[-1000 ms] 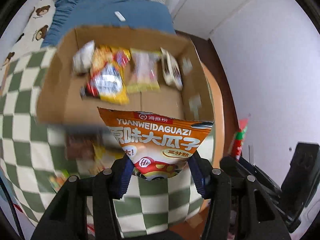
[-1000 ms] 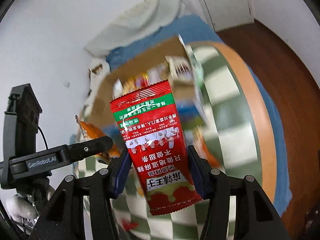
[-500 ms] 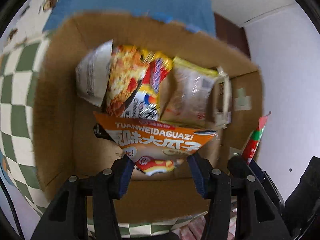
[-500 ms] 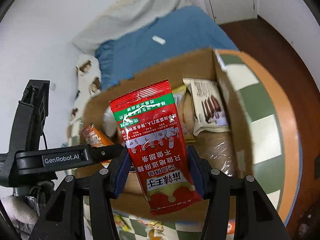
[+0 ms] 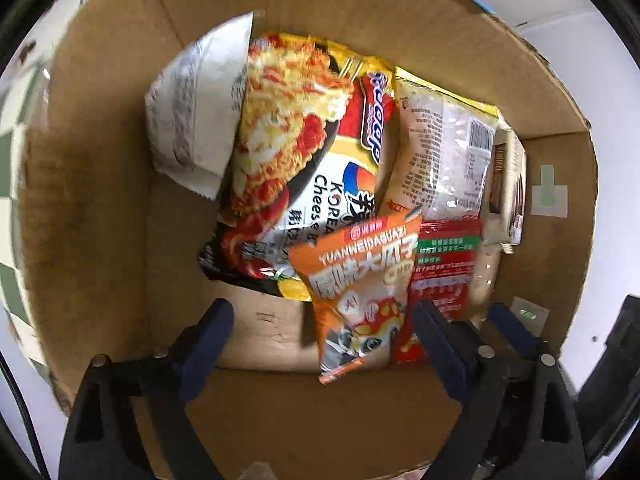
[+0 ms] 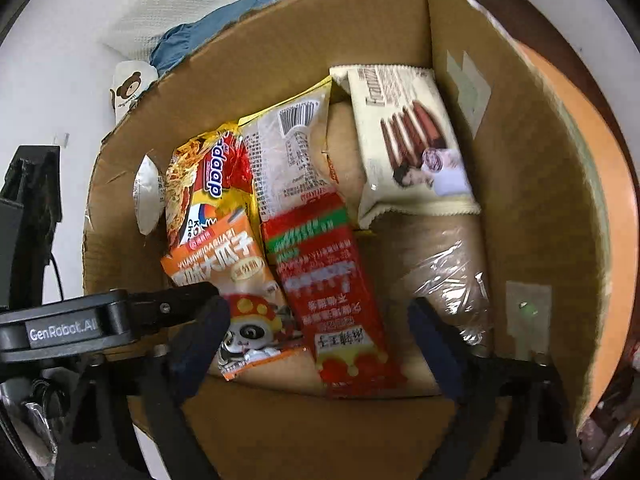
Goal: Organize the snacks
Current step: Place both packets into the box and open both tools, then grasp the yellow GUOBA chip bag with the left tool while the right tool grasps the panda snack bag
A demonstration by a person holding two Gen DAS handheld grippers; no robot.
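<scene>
Both tongs spread, empty: left gripper (image 5: 320,322), right gripper (image 6: 320,324). Orange seed pack (image 5: 360,288) and red spicy-strip pack (image 6: 332,296) lie side by side in cardboard box (image 6: 520,184), near wall at 6 o'clock. Drop step looks complete; next: lift clear, fetch remaining snacks.

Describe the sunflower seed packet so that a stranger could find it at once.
Look inside the cardboard box. Along its near side, two slim packets lie side by side between both open grippers. The seed packet is the orange one with a cartoon panda; the red packet lies to its right.
</scene>
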